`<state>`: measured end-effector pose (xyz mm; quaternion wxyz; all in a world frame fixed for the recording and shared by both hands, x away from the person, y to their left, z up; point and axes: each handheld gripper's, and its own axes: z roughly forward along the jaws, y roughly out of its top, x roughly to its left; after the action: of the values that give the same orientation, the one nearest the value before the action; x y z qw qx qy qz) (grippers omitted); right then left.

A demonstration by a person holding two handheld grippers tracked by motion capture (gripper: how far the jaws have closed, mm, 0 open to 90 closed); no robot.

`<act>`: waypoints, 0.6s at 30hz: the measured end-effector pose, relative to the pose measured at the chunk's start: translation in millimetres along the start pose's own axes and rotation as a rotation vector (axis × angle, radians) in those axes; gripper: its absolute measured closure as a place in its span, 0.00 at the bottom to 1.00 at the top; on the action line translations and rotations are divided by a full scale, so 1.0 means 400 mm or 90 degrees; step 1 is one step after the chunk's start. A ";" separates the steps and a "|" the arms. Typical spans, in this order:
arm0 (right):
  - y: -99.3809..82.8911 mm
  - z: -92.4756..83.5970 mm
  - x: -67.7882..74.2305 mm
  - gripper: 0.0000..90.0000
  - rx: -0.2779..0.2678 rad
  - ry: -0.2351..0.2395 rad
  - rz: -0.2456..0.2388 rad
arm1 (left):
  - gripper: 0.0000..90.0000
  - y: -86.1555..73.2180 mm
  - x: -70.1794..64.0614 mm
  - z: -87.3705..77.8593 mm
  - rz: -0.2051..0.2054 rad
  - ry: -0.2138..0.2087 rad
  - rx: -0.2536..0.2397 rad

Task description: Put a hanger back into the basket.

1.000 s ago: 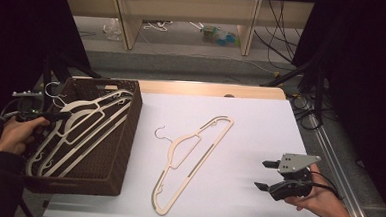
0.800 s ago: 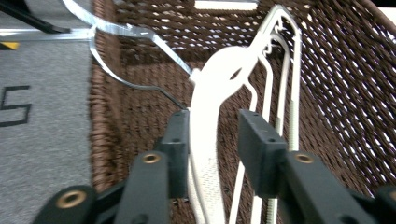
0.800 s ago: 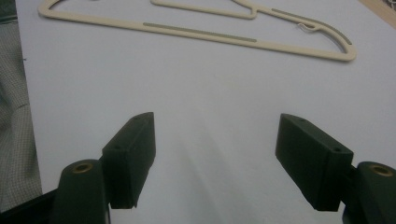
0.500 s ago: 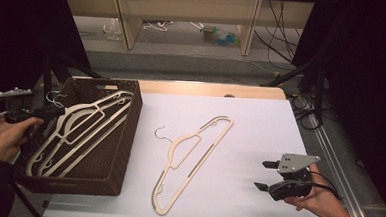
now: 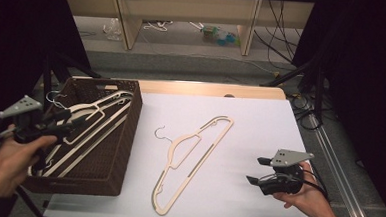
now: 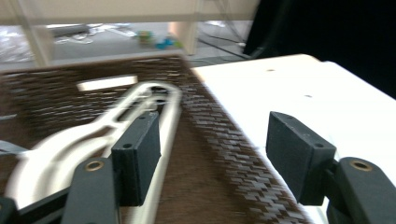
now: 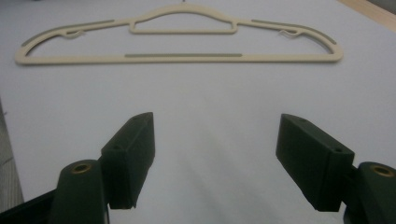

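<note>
Now the left gripper [image 5: 63,117] is hanging over the left edge of the brown basket [image 5: 123,150], and its jaws have just been opening wide with nothing between them. Two or three pale hangers [image 5: 87,128] are lying in the basket, just under and beside those jaws. One more hanger [image 5: 190,161] is lying flat on the white table [image 5: 260,117], hook pointing to the basket. The right gripper [image 5: 254,171] is waiting low near the table's right side, jaws wide and holding nothing, well apart from that hanger. I think the next job is picking up the table hanger. To do it well, come in low, grab the thin bar in its middle, and squeeze gently so it is not slipping.
</note>
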<state>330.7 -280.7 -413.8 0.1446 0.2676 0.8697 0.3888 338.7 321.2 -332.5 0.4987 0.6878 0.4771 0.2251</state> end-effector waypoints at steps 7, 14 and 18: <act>0.014 0.021 0.021 0.31 -0.004 -0.009 0.015 | 0.38 -0.047 -0.209 0.062 0.058 -0.094 0.010; 0.009 0.026 0.023 0.31 -0.006 -0.006 0.017 | 0.37 -0.092 -0.308 0.133 0.091 -0.137 0.061; 0.008 0.028 0.025 0.31 -0.007 -0.002 0.018 | 0.37 -0.124 -0.353 0.187 0.096 -0.165 0.101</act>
<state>328.8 -266.5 -419.2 0.1419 0.2798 0.8634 0.3951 313.4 163.8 -383.7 0.4821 0.7818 0.3723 0.1330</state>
